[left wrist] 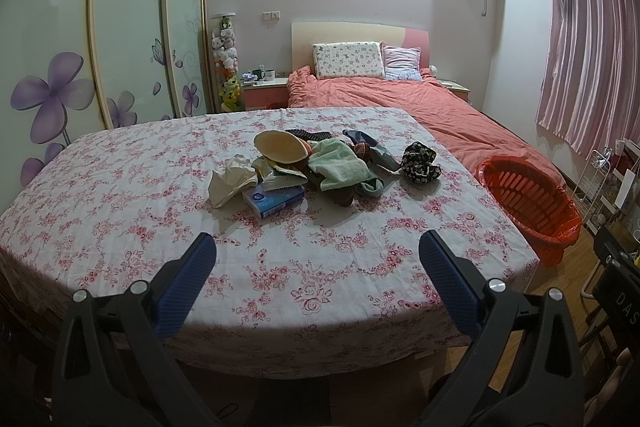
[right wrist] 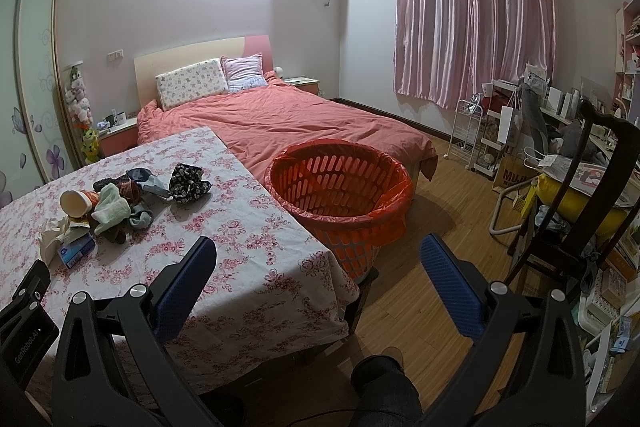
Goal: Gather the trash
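A pile lies mid-table on the floral cloth (left wrist: 120,195): a paper cup (left wrist: 280,146) on its side, crumpled tissue (left wrist: 230,183), a blue tissue pack (left wrist: 274,199), a green cloth (left wrist: 340,167) and a dark patterned cloth (left wrist: 420,162). An orange basket (left wrist: 528,199) lined with a red bag stands off the table's right edge. My left gripper (left wrist: 318,251) is open above the near table edge, short of the pile. My right gripper (right wrist: 318,253) is open over the table's right corner, with the basket (right wrist: 340,187) just beyond and the cup (right wrist: 74,203) and tissue pack (right wrist: 76,251) to its left.
A bed (right wrist: 280,119) with a salmon cover lies behind the table and basket. A dark wooden chair (right wrist: 576,211), a wire rack (right wrist: 468,131) and cluttered shelves fill the right side. Wood floor (right wrist: 440,239) is open right of the basket. A wardrobe (left wrist: 120,27) lines the left wall.
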